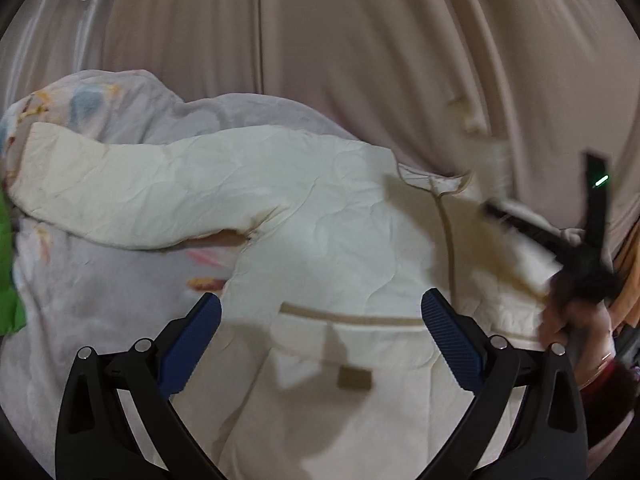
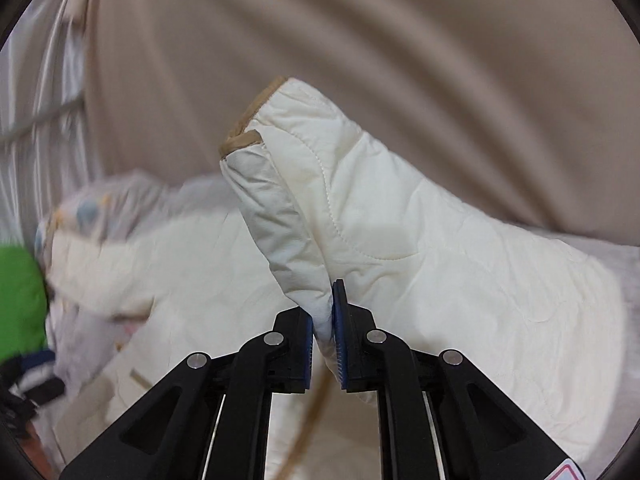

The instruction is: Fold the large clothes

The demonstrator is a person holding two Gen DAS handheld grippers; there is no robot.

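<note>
A cream quilted jacket (image 1: pixel 320 216) with tan trim lies spread on a pale printed blanket (image 1: pixel 100 280). One sleeve (image 1: pixel 120 192) stretches out to the left. My left gripper (image 1: pixel 320 312) is open and empty, hovering just above the jacket's pocket area. My right gripper (image 2: pixel 325 320) is shut on the other sleeve (image 2: pixel 360 200) and holds it lifted, its tan cuff (image 2: pixel 244 136) pointing up. In the left wrist view the right gripper (image 1: pixel 508 216) shows blurred at the right, held by a hand.
A beige curtain (image 1: pixel 360 40) hangs right behind the bed. A bright green item (image 1: pixel 8 272) lies at the left edge, also in the right wrist view (image 2: pixel 20 300). A white sheer curtain (image 1: pixel 52 40) is at the far left.
</note>
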